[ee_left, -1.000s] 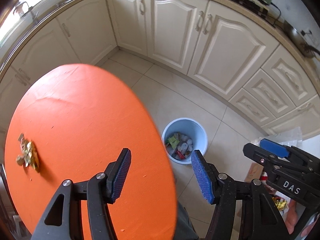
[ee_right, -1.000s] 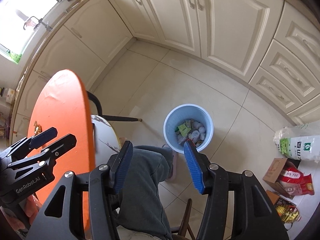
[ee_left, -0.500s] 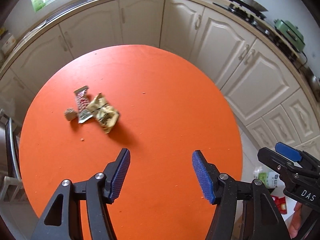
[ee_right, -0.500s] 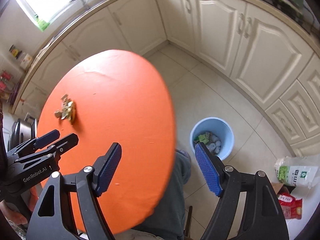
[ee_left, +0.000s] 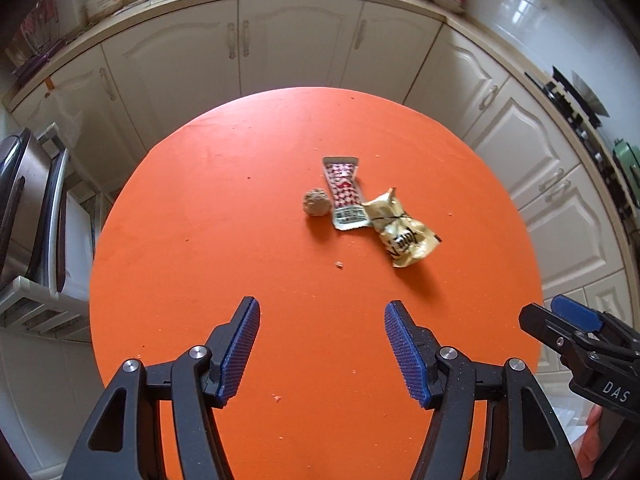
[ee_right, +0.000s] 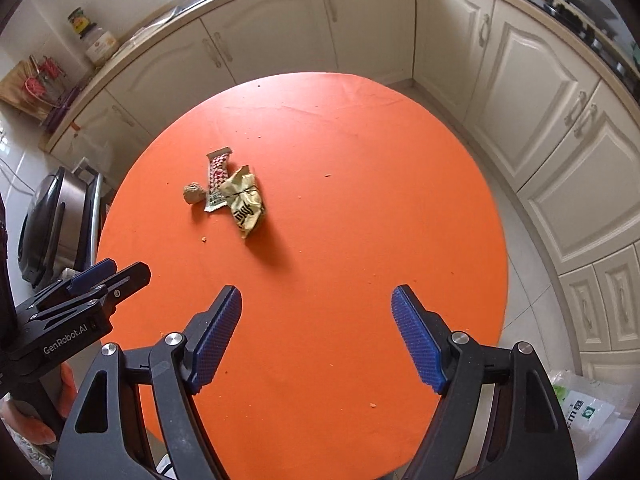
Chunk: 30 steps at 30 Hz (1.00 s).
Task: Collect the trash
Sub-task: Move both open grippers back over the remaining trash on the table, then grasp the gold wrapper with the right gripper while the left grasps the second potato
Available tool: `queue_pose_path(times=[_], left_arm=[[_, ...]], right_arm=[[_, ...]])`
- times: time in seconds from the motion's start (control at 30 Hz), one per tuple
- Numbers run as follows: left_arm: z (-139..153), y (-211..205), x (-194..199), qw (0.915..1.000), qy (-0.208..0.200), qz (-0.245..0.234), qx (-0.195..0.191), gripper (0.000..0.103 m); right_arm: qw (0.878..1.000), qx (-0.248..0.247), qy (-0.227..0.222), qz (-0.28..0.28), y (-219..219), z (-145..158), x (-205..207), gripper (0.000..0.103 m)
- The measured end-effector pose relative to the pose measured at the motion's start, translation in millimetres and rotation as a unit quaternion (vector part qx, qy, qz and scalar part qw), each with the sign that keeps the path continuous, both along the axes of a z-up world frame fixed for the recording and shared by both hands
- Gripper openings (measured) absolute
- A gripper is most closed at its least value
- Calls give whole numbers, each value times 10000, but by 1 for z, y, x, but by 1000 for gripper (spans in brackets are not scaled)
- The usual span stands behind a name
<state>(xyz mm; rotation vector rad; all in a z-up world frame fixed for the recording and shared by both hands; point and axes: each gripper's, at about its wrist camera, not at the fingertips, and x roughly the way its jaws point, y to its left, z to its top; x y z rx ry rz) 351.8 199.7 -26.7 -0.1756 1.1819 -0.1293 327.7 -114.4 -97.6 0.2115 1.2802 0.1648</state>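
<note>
From the left wrist, the left hand-held gripper (ee_left: 322,350) hangs over the near part of the round orange surface (ee_left: 208,240), jaws partly open with nothing between them. The trash lies toward one o'clock: a small crumpled brownish ball (ee_left: 317,202), a flat red-and-white wrapper (ee_left: 345,194) just beside it, and a crinkled gold wrapper (ee_left: 404,232) overlapping the flat one's lower corner. All three look feather-light. The gold foil is puffed and springy, so its raised, pinched middle seems the best hold. The flat wrapper hugs the surface and would likely slip, so an edge suits it better. From the right wrist, the right hand-held gripper (ee_right: 316,338) has its jaws wide and empty, and the same cluster sits toward eleven o'clock, the gold wrapper (ee_right: 244,200) nearest.
</note>
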Motion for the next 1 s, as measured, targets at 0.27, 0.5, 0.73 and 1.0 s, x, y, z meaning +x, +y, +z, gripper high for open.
queue_pose_path(times=[0.27, 0.5, 0.73, 1.0], left_arm=[[-6, 45, 28, 9987, 175, 447, -147, 61], [-28, 58, 61, 9968, 425, 621, -270, 61], [-43, 50, 86, 9959, 566, 555, -438, 61], [-60, 30, 116, 9946, 758, 463, -530, 61]], right_arm=[[9988, -128, 259, 394, 52, -22, 47, 79], [9953, -388, 548, 699, 84, -53, 89, 79], [9888, -788, 685, 1069, 110, -85, 109, 59], [9843, -860, 522, 1447, 116, -99, 110, 38]])
